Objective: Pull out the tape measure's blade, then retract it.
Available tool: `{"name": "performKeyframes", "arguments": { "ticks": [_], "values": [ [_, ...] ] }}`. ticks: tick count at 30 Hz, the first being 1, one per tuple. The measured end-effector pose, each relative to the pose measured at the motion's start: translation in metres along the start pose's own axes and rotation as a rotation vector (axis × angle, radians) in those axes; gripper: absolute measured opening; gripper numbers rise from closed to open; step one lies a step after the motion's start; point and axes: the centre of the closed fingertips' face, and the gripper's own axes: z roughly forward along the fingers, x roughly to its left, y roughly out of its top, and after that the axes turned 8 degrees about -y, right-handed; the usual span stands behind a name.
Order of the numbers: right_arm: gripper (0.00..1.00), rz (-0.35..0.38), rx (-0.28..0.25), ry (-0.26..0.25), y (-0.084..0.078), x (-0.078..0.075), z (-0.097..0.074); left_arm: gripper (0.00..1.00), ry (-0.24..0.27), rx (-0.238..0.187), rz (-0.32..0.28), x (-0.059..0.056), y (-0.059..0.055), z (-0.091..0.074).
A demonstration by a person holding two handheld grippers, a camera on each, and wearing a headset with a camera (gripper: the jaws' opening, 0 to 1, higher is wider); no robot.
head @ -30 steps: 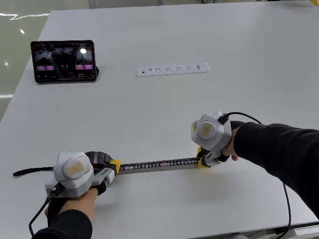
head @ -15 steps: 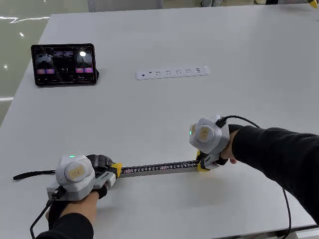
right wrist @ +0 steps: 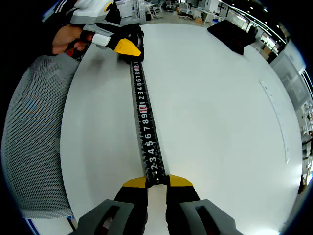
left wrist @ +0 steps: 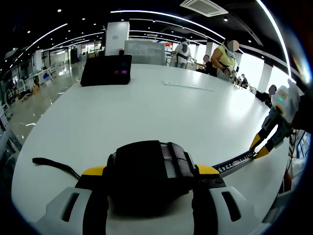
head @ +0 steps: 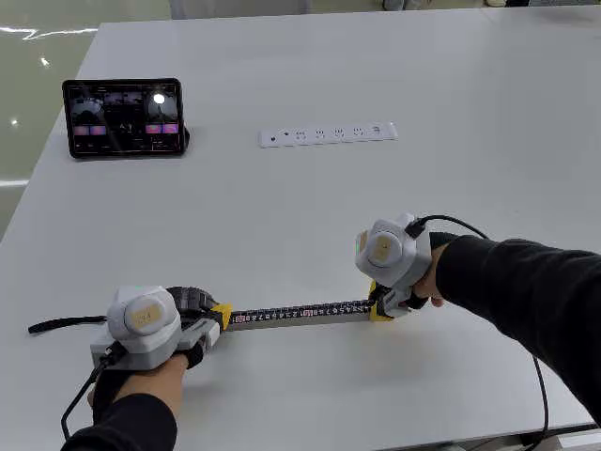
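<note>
The tape measure's black and yellow case [head: 191, 301] lies at the table's front left, and my left gripper [head: 212, 318] is shut on it. In the left gripper view the case [left wrist: 146, 156] sits between the yellow-tipped jaws of that gripper [left wrist: 151, 172]. The blade [head: 300, 311] runs flat along the table to the right. My right gripper [head: 379, 310] is shut on the blade's end. The right gripper view shows the numbered blade [right wrist: 144, 117] running from my right gripper [right wrist: 157, 182] up to the left gripper [right wrist: 120, 43].
A tablet [head: 125, 117] stands at the back left and a white power strip [head: 329, 134] lies mid-table. The case's black strap [head: 61, 324] trails left. A mesh chair [right wrist: 34, 147] stands by the near table edge. People stand beyond the far end.
Both grippers keep their hold. The right gripper has crept slightly left toward the case, and the blade stays pulled out at about the same length.
</note>
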Motion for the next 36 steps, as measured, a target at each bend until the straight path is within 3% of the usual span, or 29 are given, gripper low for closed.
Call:
{"name": "performKeyframes", "arguments": {
  "ticks": [36],
  "values": [
    [0.1, 0.007, -0.013, 0.005, 0.011, 0.0, 0.005, 0.66, 0.001, 0.006, -0.001, 0.0, 0.0, 0.001]
  ]
}}
